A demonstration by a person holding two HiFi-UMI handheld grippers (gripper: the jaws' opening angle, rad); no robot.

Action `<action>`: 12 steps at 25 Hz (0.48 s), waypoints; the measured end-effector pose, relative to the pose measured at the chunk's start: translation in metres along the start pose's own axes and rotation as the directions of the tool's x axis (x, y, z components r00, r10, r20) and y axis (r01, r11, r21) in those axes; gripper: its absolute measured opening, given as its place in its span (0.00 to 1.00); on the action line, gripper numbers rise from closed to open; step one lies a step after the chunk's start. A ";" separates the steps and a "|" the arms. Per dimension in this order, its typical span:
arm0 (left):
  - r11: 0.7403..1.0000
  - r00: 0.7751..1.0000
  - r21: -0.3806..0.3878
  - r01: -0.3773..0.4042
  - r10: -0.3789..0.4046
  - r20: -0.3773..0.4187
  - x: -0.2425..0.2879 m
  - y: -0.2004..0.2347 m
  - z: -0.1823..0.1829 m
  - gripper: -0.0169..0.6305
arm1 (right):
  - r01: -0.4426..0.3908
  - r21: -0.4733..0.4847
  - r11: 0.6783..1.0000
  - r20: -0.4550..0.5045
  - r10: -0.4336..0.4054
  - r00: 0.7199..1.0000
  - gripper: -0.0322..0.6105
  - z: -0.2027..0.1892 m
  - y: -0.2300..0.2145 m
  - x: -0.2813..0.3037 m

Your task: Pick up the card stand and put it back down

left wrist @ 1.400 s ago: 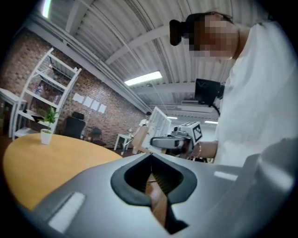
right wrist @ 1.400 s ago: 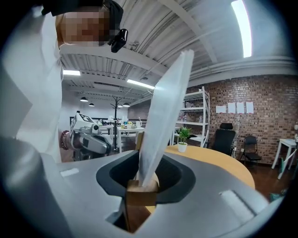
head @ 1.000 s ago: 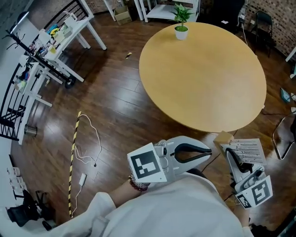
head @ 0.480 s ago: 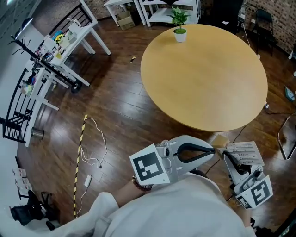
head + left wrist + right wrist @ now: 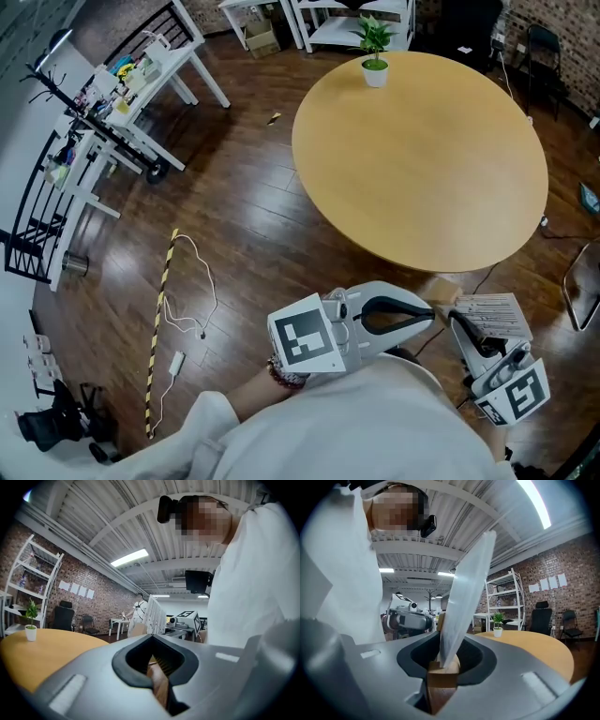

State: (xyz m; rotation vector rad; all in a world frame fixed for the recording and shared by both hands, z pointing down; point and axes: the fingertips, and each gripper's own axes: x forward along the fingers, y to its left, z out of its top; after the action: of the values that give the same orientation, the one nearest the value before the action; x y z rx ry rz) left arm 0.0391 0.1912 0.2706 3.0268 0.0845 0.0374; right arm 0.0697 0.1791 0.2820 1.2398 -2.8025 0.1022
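The card stand is a small wooden block (image 5: 448,288) with a clear printed card (image 5: 494,312) slotted into it. My right gripper (image 5: 458,317) is shut on the block and holds it off the floor, just short of the round table's near edge. In the right gripper view the wooden block (image 5: 441,674) sits between the jaws and the card (image 5: 467,597) rises from it, tilted right. My left gripper (image 5: 432,317) is level with it on the left, jaws shut with nothing in them, tips close to the block. The left gripper view shows the loop of its closed jaws (image 5: 154,679).
A round wooden table (image 5: 422,150) with a small potted plant (image 5: 374,58) at its far side fills the space ahead. White racks (image 5: 112,89) stand at the far left. A cable (image 5: 192,281) and striped tape (image 5: 157,328) lie on the dark wood floor. A chair (image 5: 581,291) is at the right.
The head view has shifted a little, so the table sits slightly further right. Both grippers and the held card stand have barely moved, and the grip is unchanged.
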 end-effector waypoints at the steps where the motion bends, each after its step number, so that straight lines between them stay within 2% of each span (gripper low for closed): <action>1: 1.000 1.000 -0.005 0.005 -0.005 0.004 -0.003 0.001 0.000 0.03 | 0.002 0.000 1.000 -0.001 -0.002 1.000 0.22 0.000 -0.001 0.004; 12: 0.999 1.000 -0.049 -0.008 0.008 -0.008 -0.053 0.039 -0.012 0.03 | 0.050 0.007 0.999 -0.025 -0.050 0.998 0.22 -0.004 -0.007 0.051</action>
State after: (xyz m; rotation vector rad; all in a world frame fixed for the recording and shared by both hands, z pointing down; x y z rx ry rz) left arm -0.0120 0.1506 0.2855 2.9777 0.0712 0.0506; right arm 0.0411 0.1376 0.2907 1.3002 -2.7506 0.1242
